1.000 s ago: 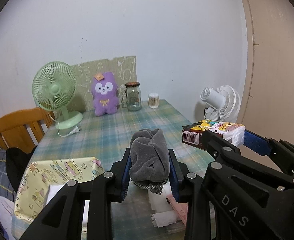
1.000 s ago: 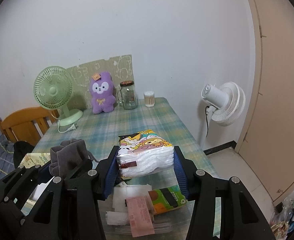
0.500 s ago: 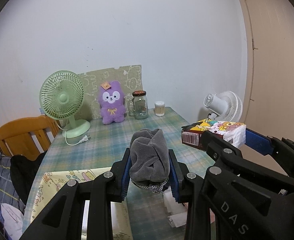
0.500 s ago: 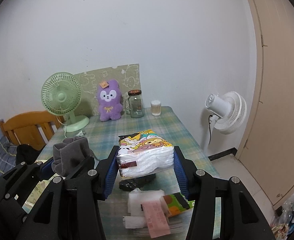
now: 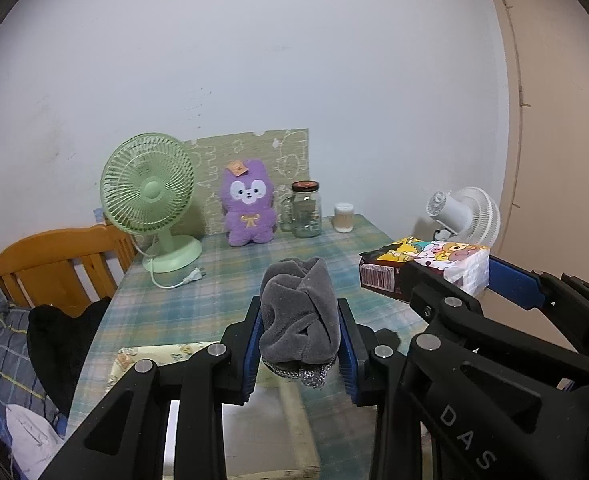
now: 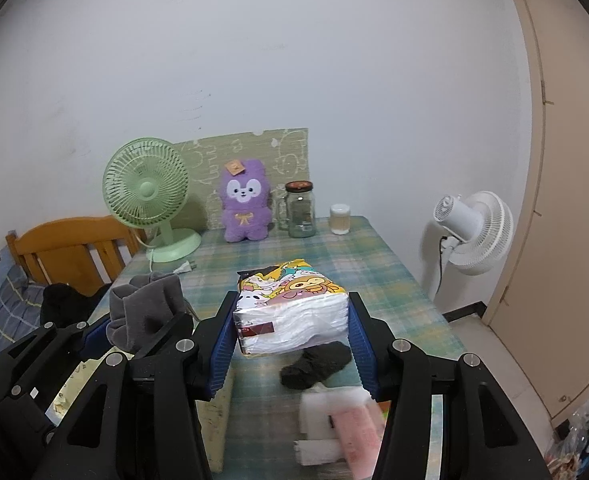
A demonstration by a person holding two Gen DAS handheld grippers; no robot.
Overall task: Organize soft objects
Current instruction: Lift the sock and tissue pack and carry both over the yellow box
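Observation:
My left gripper (image 5: 299,338) is shut on a rolled grey sock (image 5: 299,316) and holds it above the table's near end. The sock also shows in the right wrist view (image 6: 146,308). My right gripper (image 6: 290,332) is shut on a cartoon-printed tissue pack (image 6: 290,308), held above the table; it also shows in the left wrist view (image 5: 426,264). A purple plush toy (image 6: 244,204) sits at the table's far end. A dark sock (image 6: 314,364) lies on the table under the tissue pack.
A green desk fan (image 6: 150,200), glass jar (image 6: 300,210) and small cotton swab container (image 6: 339,219) stand at the far end. A box with a yellow patterned flap (image 5: 154,356) is below my left gripper. White tissue packs and a pink packet (image 6: 334,424) lie near. A wooden chair (image 5: 58,260) is left, a white floor fan (image 6: 474,232) right.
Both grippers have risen and pulled back with their loads still held. The items on the near table have slid lower in view, and the dark sock has come into sight.

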